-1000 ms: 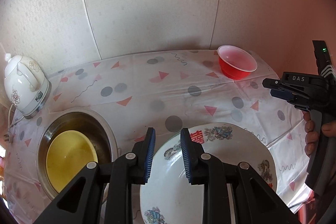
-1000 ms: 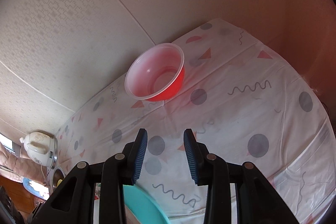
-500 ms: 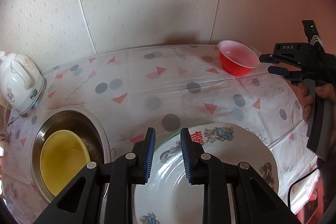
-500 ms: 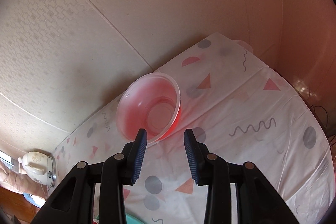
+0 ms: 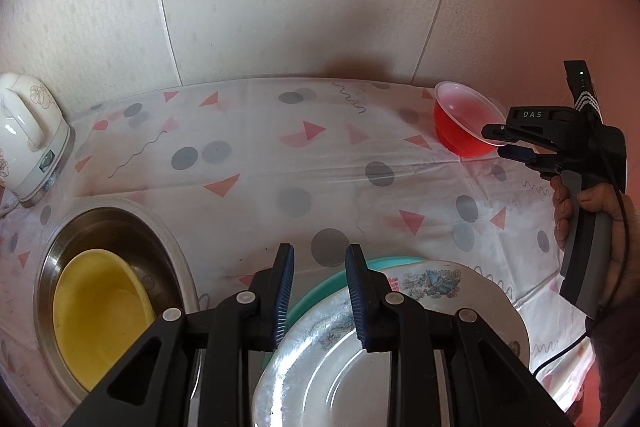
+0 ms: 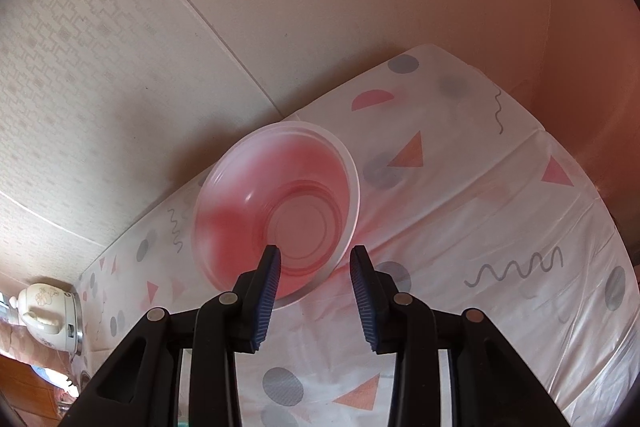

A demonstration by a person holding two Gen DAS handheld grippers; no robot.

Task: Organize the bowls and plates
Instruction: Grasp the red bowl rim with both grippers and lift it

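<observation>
Two grippers, both spread and empty: your right gripper (image 6: 314,259) straddles the near rim of the red bowl (image 6: 276,211) at the worktop's (image 5: 248,163) far corner, while your left gripper (image 5: 320,263) hangs above the stacked plates (image 5: 424,291). Close off-centre and that light, thin rim could flex, slip out or tip the bowl toward the wall.

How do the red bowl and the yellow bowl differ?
The red bowl is translucent with a pale rim; the yellow bowl is opaque. The red bowl stands alone on the tablecloth by the wall; the yellow bowl sits tilted inside a metal basin. Both look empty.
</observation>
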